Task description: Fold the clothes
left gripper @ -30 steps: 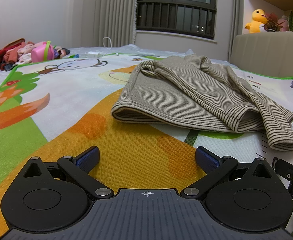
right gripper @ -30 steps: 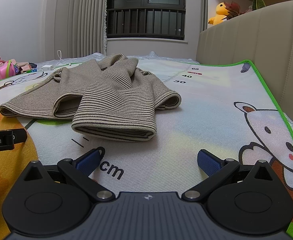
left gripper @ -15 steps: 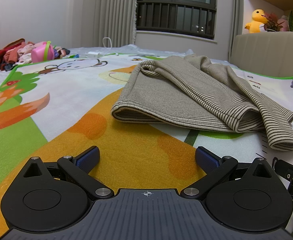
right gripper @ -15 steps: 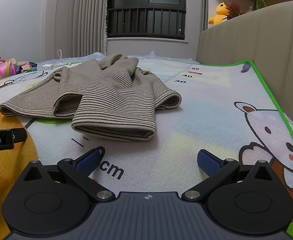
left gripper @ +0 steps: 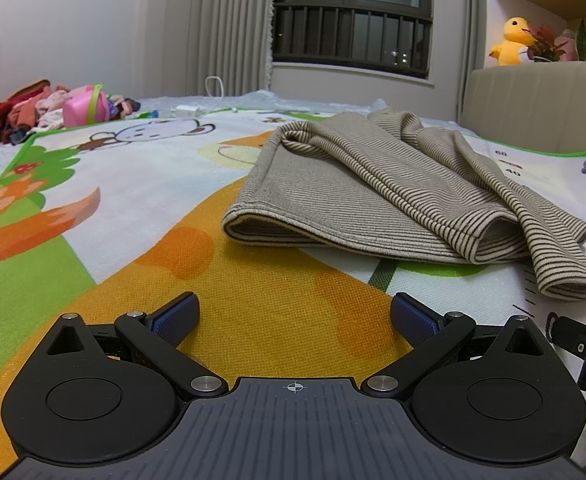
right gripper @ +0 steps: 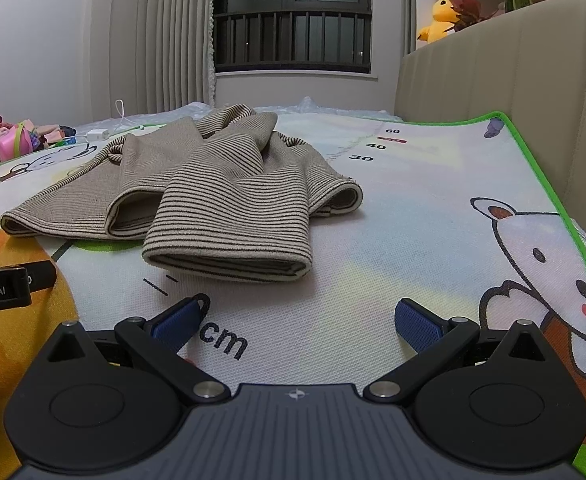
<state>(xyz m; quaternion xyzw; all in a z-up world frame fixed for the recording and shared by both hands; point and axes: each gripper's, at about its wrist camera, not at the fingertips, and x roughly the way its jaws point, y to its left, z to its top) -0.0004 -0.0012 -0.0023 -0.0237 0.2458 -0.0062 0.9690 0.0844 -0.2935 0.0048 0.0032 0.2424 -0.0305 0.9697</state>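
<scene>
A beige, dark-striped garment [left gripper: 377, 200] lies loosely folded on a colourful cartoon play mat [left gripper: 141, 184]. It also shows in the right wrist view [right gripper: 221, 196], with a folded sleeve end nearest the camera. My left gripper [left gripper: 295, 318] is open and empty, low over the mat, short of the garment's near left edge. My right gripper [right gripper: 297, 320] is open and empty, low over the mat [right gripper: 413, 216], just short of the sleeve end. Neither gripper touches the cloth.
A pile of clothes and a pink toy [left gripper: 81, 106] lie at the far left. A white charger and cable [left gripper: 189, 110] lie beyond the mat. A padded beige headboard [right gripper: 513, 76] borders the right side. The other gripper's body [right gripper: 1, 292] shows at left.
</scene>
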